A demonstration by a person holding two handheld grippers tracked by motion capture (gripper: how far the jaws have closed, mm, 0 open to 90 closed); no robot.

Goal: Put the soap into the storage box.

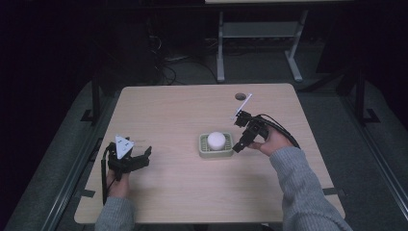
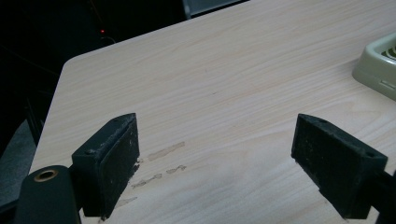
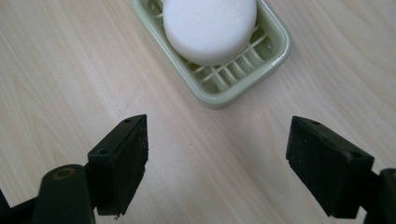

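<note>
**Approaching the soap in its dish**

We are taking the soap dish as our landmark, sitting a little right of the middle of the pale wood-grain table. The round white soap is resting inside the dish, on its ribbed floor; in the right gripper view the bar is looking matte and smooth-edged, while the dish is showing a glossy pale green rim with rounded corners and slatted ribs, presumably there so the bar can drain.

We are holding the right gripper just beside the dish's right side, tilted down toward it, with its jaws spread wide and gripping nothing. That wide spread is, we judge, a readiness to straddle either the bar or the dish rim. The black pads are looking rough and slightly scuffed, a texture that should help on a slippery bar.

We are keeping the left gripper well to the left of the dish, low over bare table, its jaws likewise released and empty. In its own view a corner of the dish is peeking in from the right, and faint smears are marking the wood between the pads.
</note>
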